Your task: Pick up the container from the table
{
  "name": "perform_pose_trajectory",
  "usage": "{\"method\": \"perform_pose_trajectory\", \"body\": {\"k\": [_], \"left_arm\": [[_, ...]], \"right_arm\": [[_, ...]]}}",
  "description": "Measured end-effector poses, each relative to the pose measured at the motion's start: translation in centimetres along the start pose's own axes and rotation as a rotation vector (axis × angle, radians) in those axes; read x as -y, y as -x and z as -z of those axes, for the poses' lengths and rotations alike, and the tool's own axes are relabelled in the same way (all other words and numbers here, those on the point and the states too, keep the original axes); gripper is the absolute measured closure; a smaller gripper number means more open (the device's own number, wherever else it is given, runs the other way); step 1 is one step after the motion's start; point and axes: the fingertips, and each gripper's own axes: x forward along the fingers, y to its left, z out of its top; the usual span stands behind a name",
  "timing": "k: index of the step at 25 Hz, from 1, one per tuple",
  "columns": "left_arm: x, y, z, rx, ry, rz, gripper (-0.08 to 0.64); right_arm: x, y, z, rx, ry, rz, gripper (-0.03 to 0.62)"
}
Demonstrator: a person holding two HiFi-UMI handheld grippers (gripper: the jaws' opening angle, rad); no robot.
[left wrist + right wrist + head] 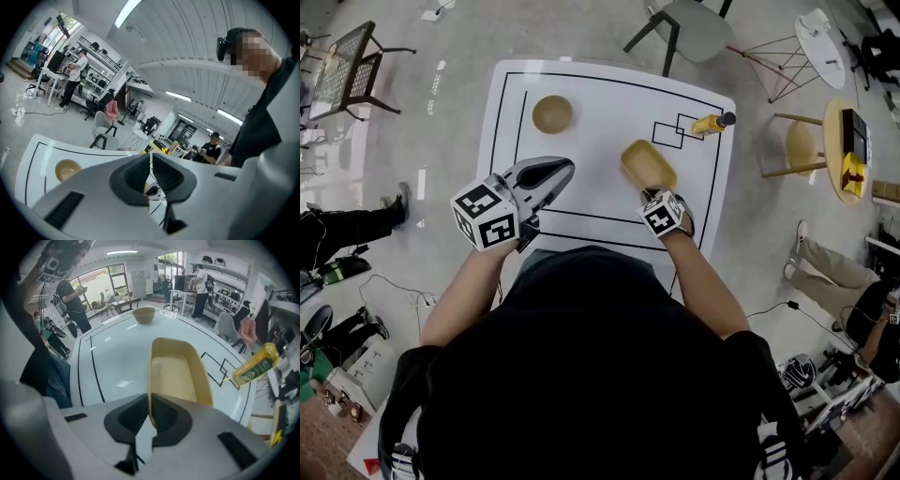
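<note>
The white table (600, 103), ruled with black lines, fills my working area. My left gripper (567, 169) hangs over its near left part, jaws drawn almost together with nothing in them, well apart from everything I care about. My right gripper (658, 195) points steeply down at the table's middle right. It is clamped on the near short wall of the container (649, 165), one pad inside the tub and one outside. The right gripper view shows that wall pinched between the pads. The container is a yellow oblong tub that looks empty and lies inside the outer black outline. I cannot tell whether its base rests on the table or has just cleared it. The tan bowl (552, 113) sits toward the far left, well apart, so I judge it no threat. The yellow bottle (712, 122) lies by the small drawn squares, near the tub's far right corner, and that one worries me. My grip is on one end only, so as I raise it the long body is likely to droop and pivot about the pads. A quick or slanted lift could swing the far end into the bottle. The wall is thin and smooth and could flex and slide out of the pads, dropping the tub back onto the table. I judge a slow, straight rise the safer way.
</note>
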Motion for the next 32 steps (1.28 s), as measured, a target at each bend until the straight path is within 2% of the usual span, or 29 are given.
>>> {"method": "perform_pose_trajectory", "body": {"k": [32], "left_arm": [[4.6, 1.4, -1.0, -0.001, -0.107, 0.047, 0.538]], "right_arm": [[-0.9, 6.0, -0.6, 0.054, 0.038, 0.074, 0.574]]}}
